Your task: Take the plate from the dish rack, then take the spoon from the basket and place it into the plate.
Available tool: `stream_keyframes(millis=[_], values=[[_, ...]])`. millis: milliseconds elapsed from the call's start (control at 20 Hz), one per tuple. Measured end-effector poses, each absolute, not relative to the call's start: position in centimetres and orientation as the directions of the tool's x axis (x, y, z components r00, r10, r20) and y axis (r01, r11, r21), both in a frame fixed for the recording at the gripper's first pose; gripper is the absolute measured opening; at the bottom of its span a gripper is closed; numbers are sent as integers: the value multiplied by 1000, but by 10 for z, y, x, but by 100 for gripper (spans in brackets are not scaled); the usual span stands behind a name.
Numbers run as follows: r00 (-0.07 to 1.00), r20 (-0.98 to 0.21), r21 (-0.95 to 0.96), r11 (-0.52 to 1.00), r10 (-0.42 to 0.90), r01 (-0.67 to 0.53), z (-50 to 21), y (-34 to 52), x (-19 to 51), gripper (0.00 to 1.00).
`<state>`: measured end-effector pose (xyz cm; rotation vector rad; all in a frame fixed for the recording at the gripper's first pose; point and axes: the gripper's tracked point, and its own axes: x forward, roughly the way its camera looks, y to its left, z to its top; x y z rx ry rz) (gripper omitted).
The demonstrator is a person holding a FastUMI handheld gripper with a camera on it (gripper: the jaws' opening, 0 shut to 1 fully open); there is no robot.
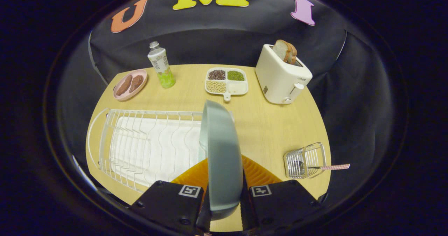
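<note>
A grey-blue plate [223, 148] stands on edge between my two fingers, and my gripper [224, 180] is shut on its lower rim. The plate is held upright above the right end of the white wire dish rack [140, 145], whose slots hold nothing else. To the right of the fingers a small wire basket [305, 164] lies on the wooden table [273, 131]. A spoon [329, 167] with a checked pink handle rests in the basket, its handle sticking out to the right past the table edge.
Along the far side of the table stand a pink dish with brown pieces [130, 84], a bottle [161, 65], a divided tray of grains [226, 81] and a white toaster with bread slices [282, 75]. Bare tabletop lies between the rack and the basket.
</note>
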<state>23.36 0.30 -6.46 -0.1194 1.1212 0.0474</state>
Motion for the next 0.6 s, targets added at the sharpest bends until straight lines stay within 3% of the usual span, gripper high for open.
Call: stream_keyframes(millis=[450,600], values=[[538,-821,-250,967,-191,-38,-26,-8,237,35],[554,-822,-209,975,-132,-79,-20,4,228,34]])
